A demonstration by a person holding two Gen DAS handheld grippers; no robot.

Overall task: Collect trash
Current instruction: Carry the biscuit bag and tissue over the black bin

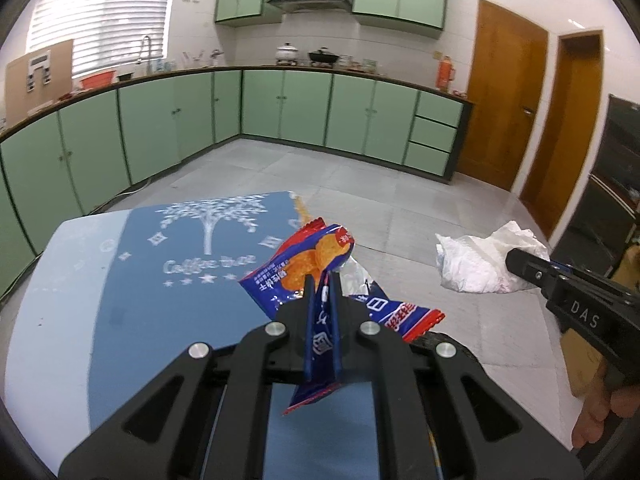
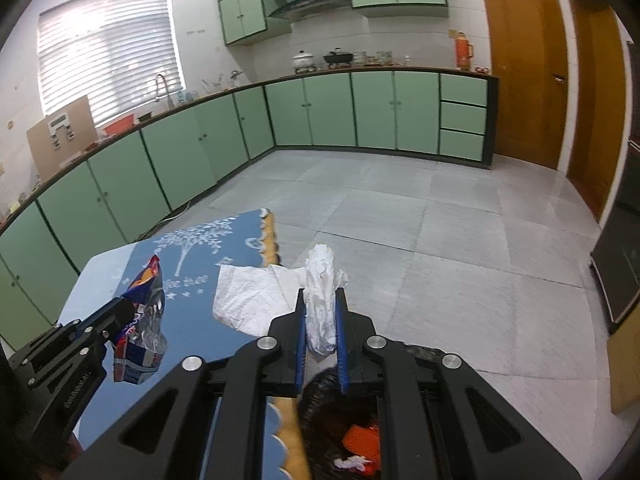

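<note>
The left hand-held gripper (image 1: 323,292) is clenched on a blue and red snack wrapper (image 1: 320,264), held above the blue-clothed counter (image 1: 160,280) near its right edge. To its right, the right hand-held gripper (image 2: 320,300) grasps a crumpled white tissue (image 2: 320,296) over a dark trash bin (image 2: 344,412) beside the counter.
</note>
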